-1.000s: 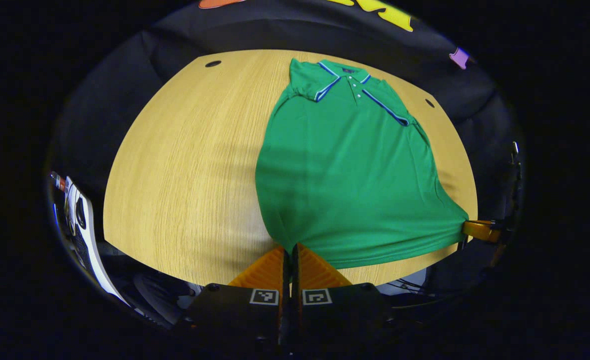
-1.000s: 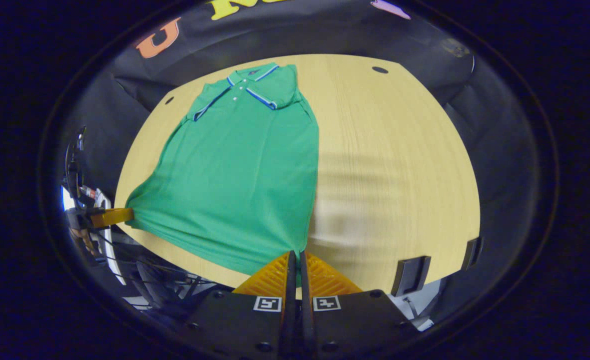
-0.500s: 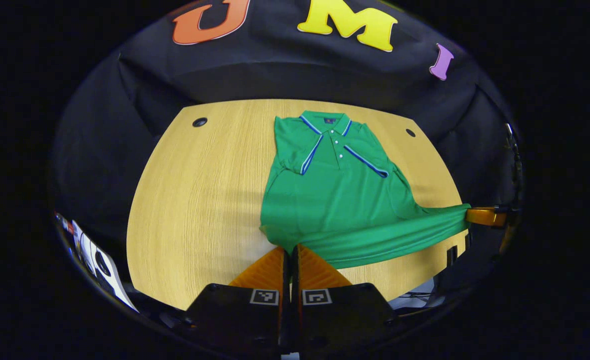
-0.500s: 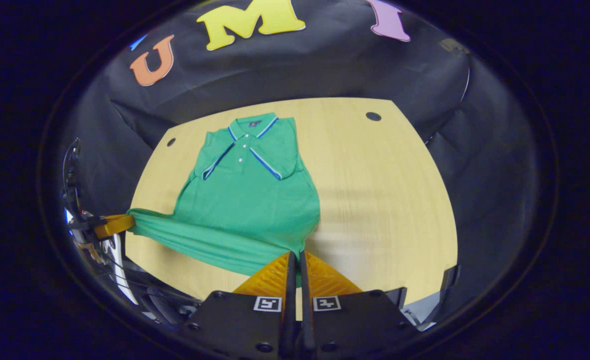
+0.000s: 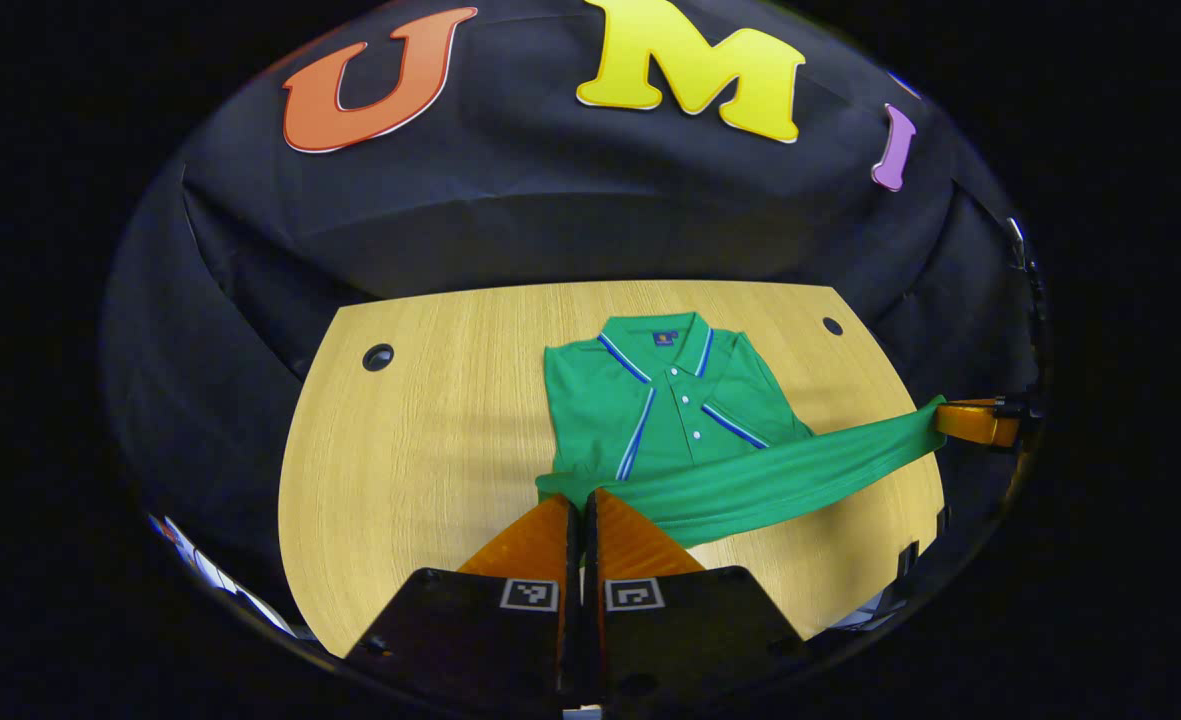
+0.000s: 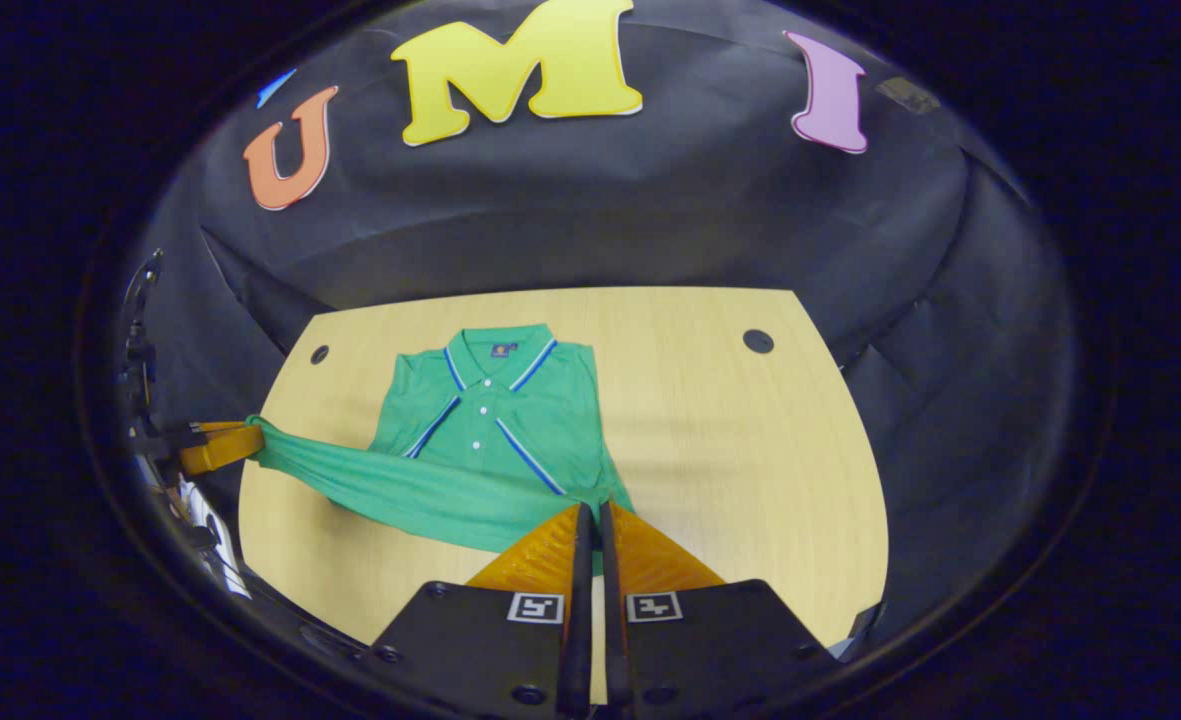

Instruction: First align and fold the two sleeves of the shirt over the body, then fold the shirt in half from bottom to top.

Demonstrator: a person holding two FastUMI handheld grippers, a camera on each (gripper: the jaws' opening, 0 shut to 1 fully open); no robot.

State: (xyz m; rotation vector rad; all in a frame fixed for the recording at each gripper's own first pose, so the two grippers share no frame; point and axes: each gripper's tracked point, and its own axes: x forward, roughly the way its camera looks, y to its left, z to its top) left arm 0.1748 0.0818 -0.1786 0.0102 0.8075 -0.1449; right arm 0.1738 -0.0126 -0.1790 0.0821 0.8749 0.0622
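Note:
A green polo shirt [image 5: 665,420] [image 6: 495,415] with blue-striped collar lies on the wooden table, both sleeves folded over its body. Its bottom hem [image 5: 780,480] [image 6: 400,490] is lifted off the table and stretched as a band between the two grippers. My left gripper [image 5: 580,500] is shut on the hem's left corner. My right gripper [image 6: 592,510] is shut on the hem's right corner. In the left gripper view the right gripper [image 5: 975,422] appears at the far right edge; in the right gripper view the left gripper [image 6: 215,447] appears at the far left.
The wooden table [image 5: 420,440] [image 6: 750,450] has round cable holes [image 5: 377,357] [image 6: 757,341] near its back corners. The black cloth wall stands close behind it. Bare wood lies on either side of the shirt.
Both grippers have carried the hem up and forward toward the collar. The raised hem now hangs over the shirt's middle, and less of the body shows than before.

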